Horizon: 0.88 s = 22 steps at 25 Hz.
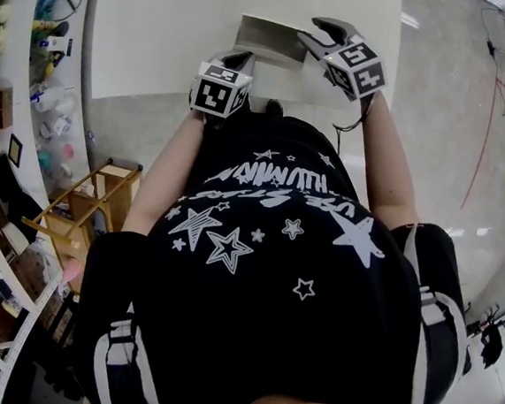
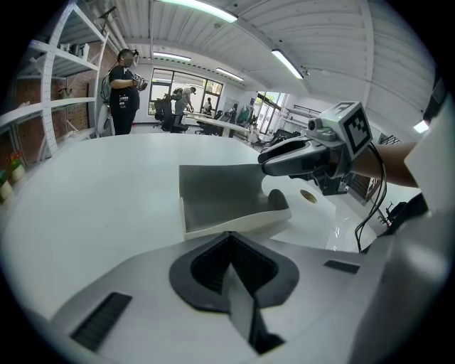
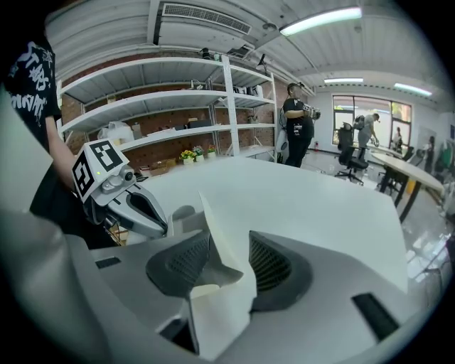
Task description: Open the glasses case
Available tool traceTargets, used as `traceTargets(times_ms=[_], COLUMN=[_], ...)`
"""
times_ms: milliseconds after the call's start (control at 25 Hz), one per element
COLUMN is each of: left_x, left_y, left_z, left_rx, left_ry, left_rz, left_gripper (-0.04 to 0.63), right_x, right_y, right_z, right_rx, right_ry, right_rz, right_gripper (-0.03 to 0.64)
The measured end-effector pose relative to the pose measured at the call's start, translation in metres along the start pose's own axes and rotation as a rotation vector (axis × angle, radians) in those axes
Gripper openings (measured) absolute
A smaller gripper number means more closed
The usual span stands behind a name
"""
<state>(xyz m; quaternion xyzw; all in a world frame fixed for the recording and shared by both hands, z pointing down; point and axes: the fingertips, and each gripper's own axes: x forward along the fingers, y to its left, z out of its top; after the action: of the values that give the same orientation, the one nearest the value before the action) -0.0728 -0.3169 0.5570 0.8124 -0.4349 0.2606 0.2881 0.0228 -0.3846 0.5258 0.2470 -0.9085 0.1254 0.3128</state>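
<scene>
Where the right gripper [image 3: 227, 250] closes, its ribbed pads are pressed onto a thin, cream-white flap of the glasses case [image 3: 226, 302]. The flap stands upright between the jaws, rises to a sharp corner above them, and runs down past their base. Its lower edge is bent over towards the left-hand pad.

The left gripper [image 2: 229, 242] has its jaws brought together in a narrow V on a thin grey panel seen edge-on. The panel looks like part of the case, though its join with the rest is out of sight. Just ahead of those jaws the glasses case [image 2: 224, 195] lies spread out like a shallow tray. It has a flat grey lining and low white walls, and a rounded notch is cut into its far right corner. The right gripper's [image 2: 284, 158] tips sit at that corner.

From the head view, the case [image 1: 268, 40] is a pale angular shape between the two sets of jaws. The left gripper [image 1: 239, 62] is at its near left corner and the right gripper [image 1: 314, 39] at its right edge. Beneath and beyond both lies the bare white table [image 1: 180, 30].
</scene>
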Motion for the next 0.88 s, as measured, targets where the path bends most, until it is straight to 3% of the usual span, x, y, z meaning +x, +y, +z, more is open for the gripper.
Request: traceTargets(times_ms=[320,640,880], left_x=[-0.012,-0.047,-0.072], left_y=[-0.002,-0.009,-0.018], left_z=[0.005,0.026,0.049], left_rx=[-0.027,-0.113,-0.125], left_ry=[-0.046,-0.193,-0.292], left_rz=[0.068,0.162,0.168], left_gripper=[0.011,0.011,0.011], right_x=[-0.025,-0.054,-0.062], right_y=[0.009,0.019,0.026], right_z=[0.005,0.016,0.017], right_rx=[-0.008,0.021,0.065], right_ry=[-0.079,-0.227,-0.291], right_rz=[0.005,0.061,0.083], right_gripper=[0.179,0.179,0.179])
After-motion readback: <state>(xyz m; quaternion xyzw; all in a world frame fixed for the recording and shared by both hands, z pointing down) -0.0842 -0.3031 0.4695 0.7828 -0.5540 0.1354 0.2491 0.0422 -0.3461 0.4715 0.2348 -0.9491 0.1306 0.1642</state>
